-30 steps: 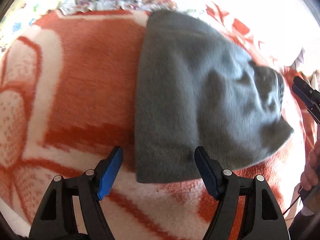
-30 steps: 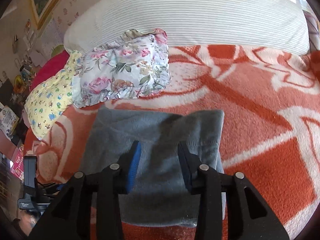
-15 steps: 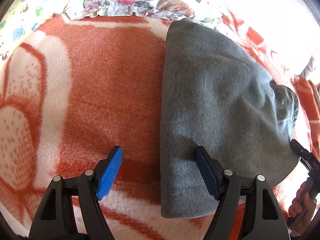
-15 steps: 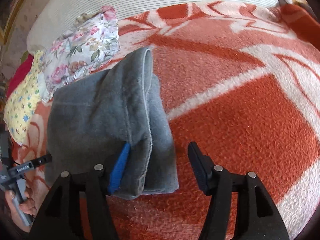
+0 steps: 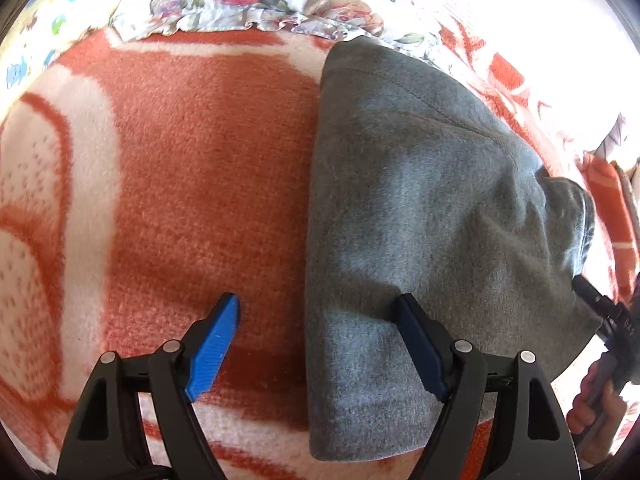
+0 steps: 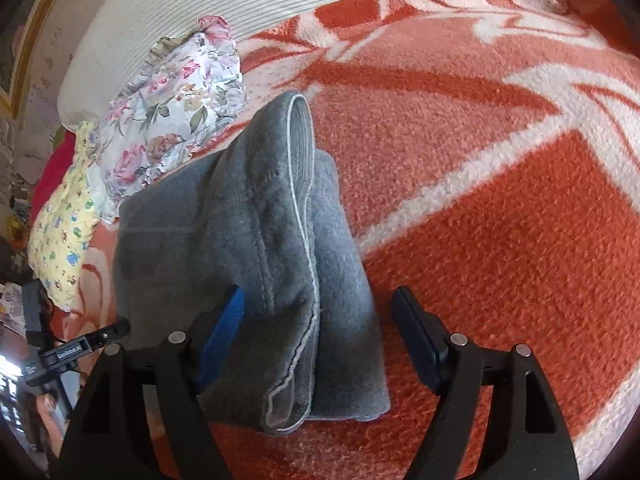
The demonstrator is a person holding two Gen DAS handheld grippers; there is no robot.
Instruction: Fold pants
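Grey pants [image 6: 248, 264] folded compact on the orange blanket [image 6: 480, 208], just beside the floral cloth [image 6: 176, 108]; right gripper [image 6: 320, 312] just spreading, astride the loose hem, unclamped; left gripper [image 5: 320, 316] wide, empty; advisable: withdraw without snagging.

Left gripper [image 5: 318, 322] hangs low in frame, jaws spread wide; right gripper [image 6: 320, 316] has just been opening, pads pressing nothing.

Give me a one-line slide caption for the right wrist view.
Right tongs, open, straddle the near end of folded grey pants on an orange-and-white blanket, floral cushion behind.
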